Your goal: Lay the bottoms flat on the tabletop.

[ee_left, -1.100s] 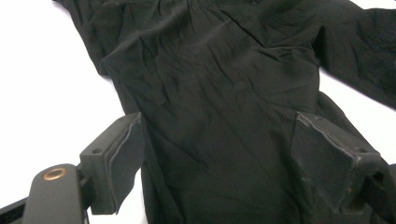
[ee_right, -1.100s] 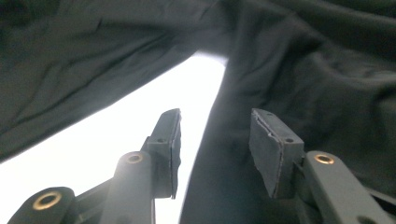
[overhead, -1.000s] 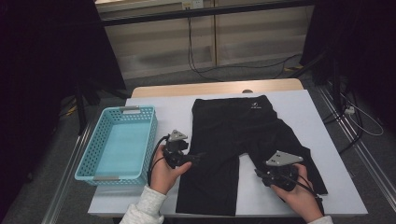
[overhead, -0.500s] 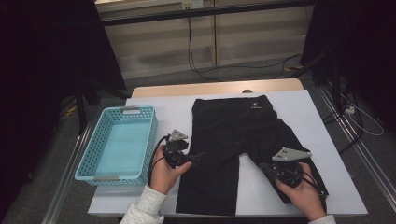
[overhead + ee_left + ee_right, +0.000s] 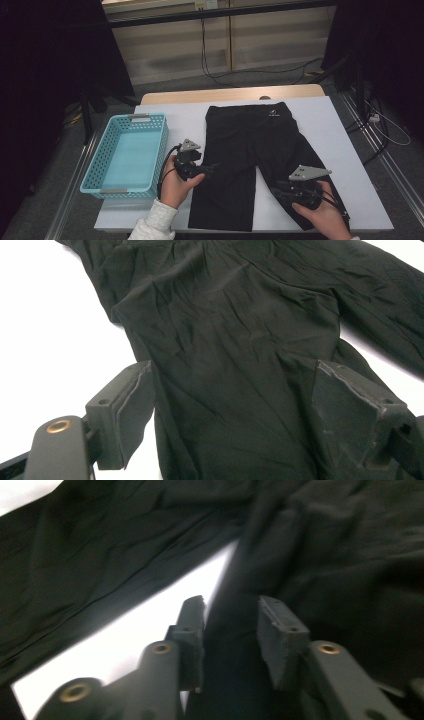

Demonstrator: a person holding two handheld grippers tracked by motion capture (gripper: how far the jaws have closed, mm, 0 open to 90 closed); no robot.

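High view, going left to right: the left gripper [image 5: 212, 168] sits with fingers wide over the black shorts [image 5: 250, 145] spread mid-frame on the desk [image 5: 340, 150]. The right gripper [image 5: 278, 188] has just been opening, fabric between its fingers. Looks like folding's starting; next, both need firm pinches.

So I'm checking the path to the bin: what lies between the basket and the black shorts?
Bare white table at the far end; nearer, the left hand-held gripper sits between basket and shorts, seen in the high view.
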